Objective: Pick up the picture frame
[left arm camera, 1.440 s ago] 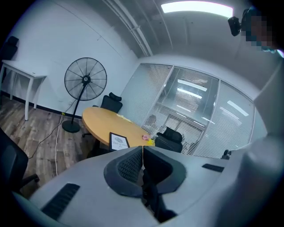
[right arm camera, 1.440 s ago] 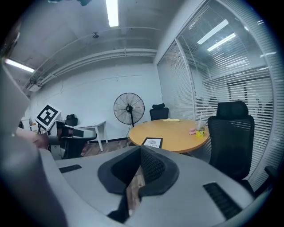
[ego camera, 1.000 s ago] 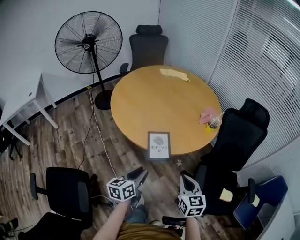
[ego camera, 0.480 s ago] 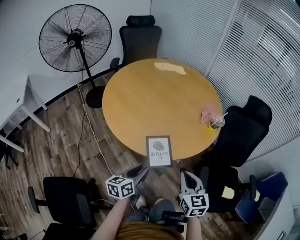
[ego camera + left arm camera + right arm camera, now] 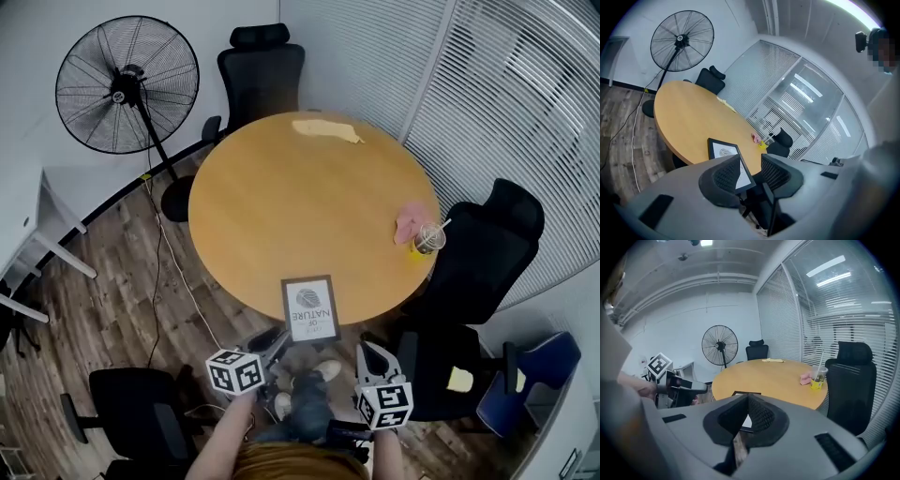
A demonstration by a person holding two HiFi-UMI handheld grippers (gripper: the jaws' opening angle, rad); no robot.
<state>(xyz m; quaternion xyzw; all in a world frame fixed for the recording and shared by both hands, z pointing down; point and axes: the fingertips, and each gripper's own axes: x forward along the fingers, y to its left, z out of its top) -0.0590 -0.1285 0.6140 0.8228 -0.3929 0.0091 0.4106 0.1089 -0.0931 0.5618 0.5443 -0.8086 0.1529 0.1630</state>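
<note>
The picture frame (image 5: 310,308), black-edged with a white print, lies flat at the near edge of the round wooden table (image 5: 281,197). My left gripper (image 5: 273,340) hovers just short of its near left corner, apart from it. Its jaws have just been opening and stand open with nothing between them. In the left gripper view the frame (image 5: 723,151) shows beyond the left gripper (image 5: 751,161). My right gripper (image 5: 372,353) hangs off the table's edge to the right of the frame, shut and empty. In the right gripper view the right gripper (image 5: 747,399) partly hides the frame (image 5: 740,393).
A plastic cup with a straw (image 5: 429,240) and a pink object (image 5: 409,223) sit at the table's right edge, a yellow cloth (image 5: 323,129) at the far side. Black office chairs (image 5: 487,244) (image 5: 261,70) (image 5: 141,422) ring the table. A standing fan (image 5: 127,84) is at the far left.
Both grippers have moved forward towards the table's near edge, and the frame now lies closer to them. The left jaws have spread wider.
</note>
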